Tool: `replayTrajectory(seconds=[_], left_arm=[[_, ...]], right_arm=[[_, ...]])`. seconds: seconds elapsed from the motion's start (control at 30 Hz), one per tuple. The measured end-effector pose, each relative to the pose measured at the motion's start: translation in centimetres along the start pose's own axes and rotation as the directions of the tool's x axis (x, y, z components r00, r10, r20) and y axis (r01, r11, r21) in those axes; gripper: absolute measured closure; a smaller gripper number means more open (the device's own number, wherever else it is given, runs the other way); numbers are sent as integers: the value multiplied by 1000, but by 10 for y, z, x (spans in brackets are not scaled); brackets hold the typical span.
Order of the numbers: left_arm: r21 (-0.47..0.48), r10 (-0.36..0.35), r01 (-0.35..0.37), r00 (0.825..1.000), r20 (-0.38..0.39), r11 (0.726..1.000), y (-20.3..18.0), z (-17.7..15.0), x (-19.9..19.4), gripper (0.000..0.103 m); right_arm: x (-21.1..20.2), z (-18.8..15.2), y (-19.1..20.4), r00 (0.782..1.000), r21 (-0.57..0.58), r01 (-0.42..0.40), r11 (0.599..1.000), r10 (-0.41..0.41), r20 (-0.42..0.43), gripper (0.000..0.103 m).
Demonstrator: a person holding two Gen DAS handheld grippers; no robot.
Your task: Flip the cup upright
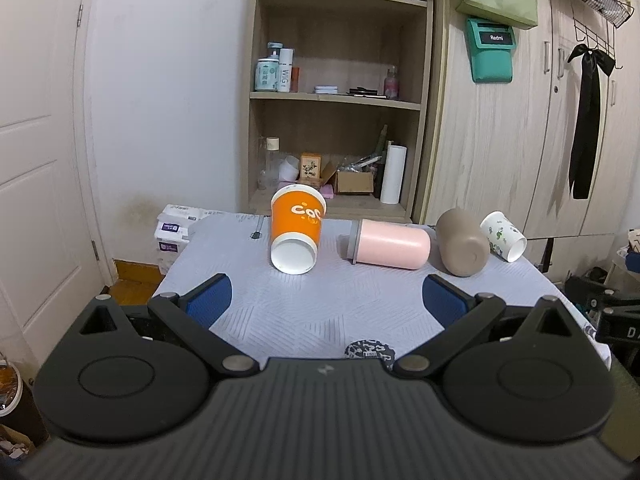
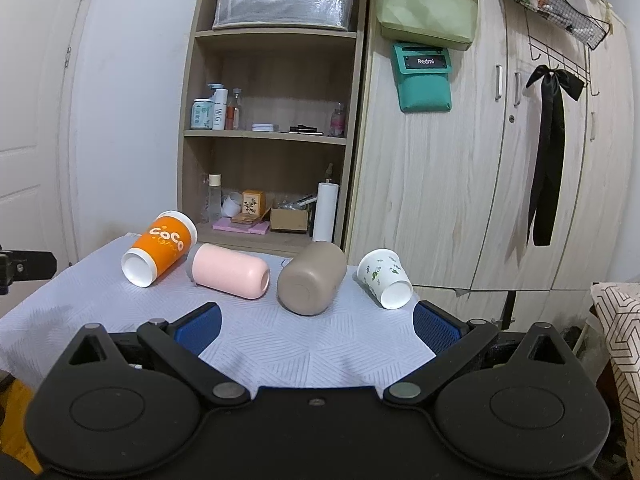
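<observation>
Several cups lie on their sides in a row on a table with a pale patterned cloth [image 1: 304, 312] [image 2: 320, 344]. From left to right: an orange paper cup [image 1: 296, 228] [image 2: 160, 248], a pink cup [image 1: 390, 243] [image 2: 230, 266], a taupe cup [image 1: 462, 242] [image 2: 312, 282] and a white floral paper cup [image 1: 503, 236] [image 2: 384, 278]. My left gripper [image 1: 326, 300] is open and empty, short of the orange and pink cups. My right gripper [image 2: 316, 326] is open and empty, just in front of the taupe cup.
A wooden shelf unit [image 1: 336, 96] [image 2: 272, 136] with bottles and boxes stands behind the table. A wardrobe [image 1: 520, 140] [image 2: 480, 180] is at the right. A white door [image 1: 36, 160] is at the left. A dark patterned disc [image 1: 370, 350] lies on the cloth near my left gripper.
</observation>
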State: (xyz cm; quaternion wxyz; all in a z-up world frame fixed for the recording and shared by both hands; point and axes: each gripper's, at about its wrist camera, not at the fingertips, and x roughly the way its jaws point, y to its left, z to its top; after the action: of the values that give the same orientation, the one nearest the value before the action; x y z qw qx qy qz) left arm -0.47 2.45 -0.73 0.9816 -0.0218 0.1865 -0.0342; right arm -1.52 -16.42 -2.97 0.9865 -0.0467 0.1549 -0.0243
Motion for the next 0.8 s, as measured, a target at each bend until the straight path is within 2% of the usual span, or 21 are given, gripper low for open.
replayTrajectory(seconds=[0.13, 0.23, 0.33, 0.4, 0.47, 0.6, 0.7, 0.8], left_arm=[[-8, 2, -2, 1000, -7, 1000, 0, 0, 1, 0], [-14, -32, 32, 999, -4, 999, 1, 0, 3, 0], [-27, -73, 73, 997, 5, 997, 3, 3, 10, 0], [-53, -81, 80, 997, -14, 995, 3, 7, 21, 0], [-76, -94, 92, 995, -27, 993, 4, 12, 34, 0], [-135, -80, 74, 996, -39, 988, 12, 21, 61, 0], [-190, -84, 72, 995, -59, 979, 20, 24, 83, 1], [-239, -97, 72, 991, -95, 968, 27, 22, 106, 1]], right_arm=[[0, -1, 2, 1000, -10, -5, 1000, 5, 0, 0], [2, -2, 3, 1000, -14, -20, 1000, 19, -5, 0], [5, -1, 3, 998, -9, -60, 998, 60, 5, 0], [9, -1, 3, 994, 4, -103, 995, 102, 43, 0], [16, 1, 4, 979, -23, -190, 982, 191, 70, 0], [49, 18, 9, 941, -140, -327, 934, 336, 40, 0], [85, 36, 16, 911, -256, -406, 877, 411, -37, 0], [122, 51, 26, 894, -351, -445, 824, 430, -124, 0]])
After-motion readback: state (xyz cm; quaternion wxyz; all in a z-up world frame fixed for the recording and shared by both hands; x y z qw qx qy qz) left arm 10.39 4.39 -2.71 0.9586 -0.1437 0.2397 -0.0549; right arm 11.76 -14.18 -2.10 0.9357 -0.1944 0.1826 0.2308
